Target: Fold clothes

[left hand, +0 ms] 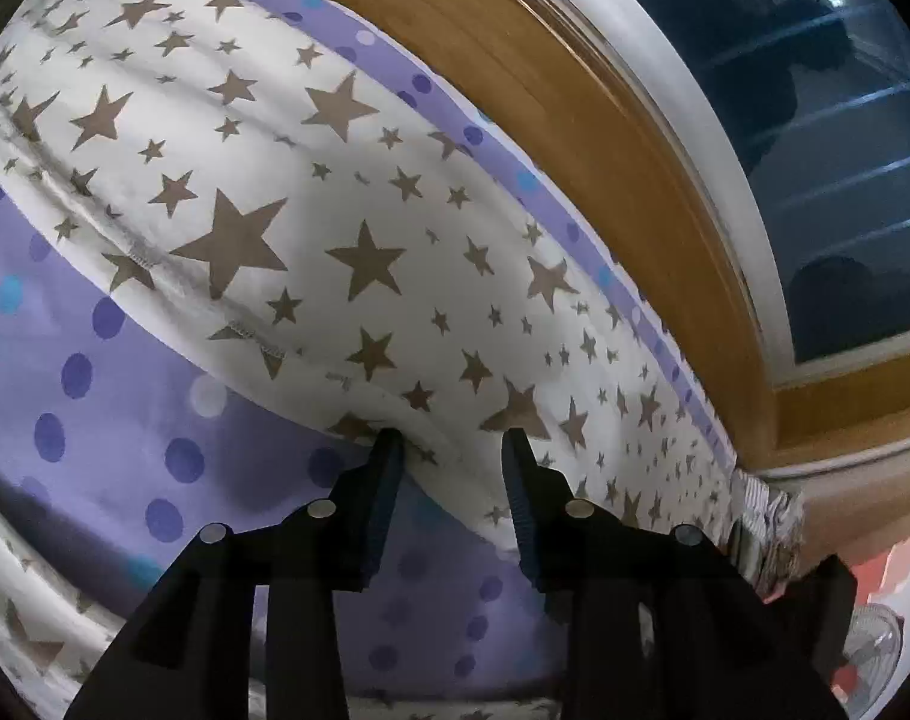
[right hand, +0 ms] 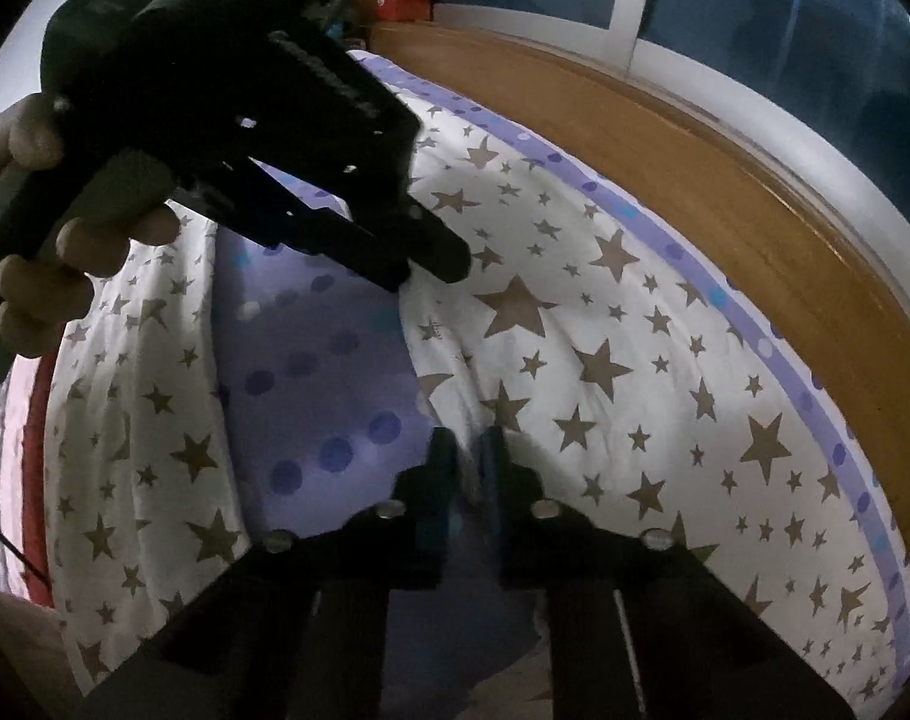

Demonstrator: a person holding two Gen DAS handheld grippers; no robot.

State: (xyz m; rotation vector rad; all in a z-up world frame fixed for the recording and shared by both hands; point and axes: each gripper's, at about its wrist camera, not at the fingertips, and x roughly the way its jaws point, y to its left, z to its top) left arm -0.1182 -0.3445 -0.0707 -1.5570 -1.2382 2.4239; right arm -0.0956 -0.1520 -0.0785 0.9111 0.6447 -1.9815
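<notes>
White cotton cloth printed with grey-brown stars (left hand: 311, 222) covers most of both views; this is the garment, and it lies spread over a lilac bed sheet with blue and purple dots (left hand: 95, 396). One folded part of the cloth runs along the far side of the bed, and in the right wrist view a second part (right hand: 137, 420) lies on the near left, with a bare strip of the sheet between them. Beyond the bed stands a brown wooden board (left hand: 605, 120), and behind it a white window frame with dark glass (left hand: 815, 120).

In the right wrist view the left gripper (right hand: 437, 267), black and held by a hand (right hand: 65, 252), comes from the upper left, and its tips reach the edge of the far fold. In its own view, the left gripper (left hand: 452, 438) has its fingers spread apart, with the hem of the cloth between them; the left tip touches the fold, but the pads do not press it.

The right gripper (right hand: 470, 441) has its fingers closed together on the edge of the starred cloth, near the strip of sheet.

A small fan (left hand: 875, 654) shows at the lower right corner of the left wrist view.
</notes>
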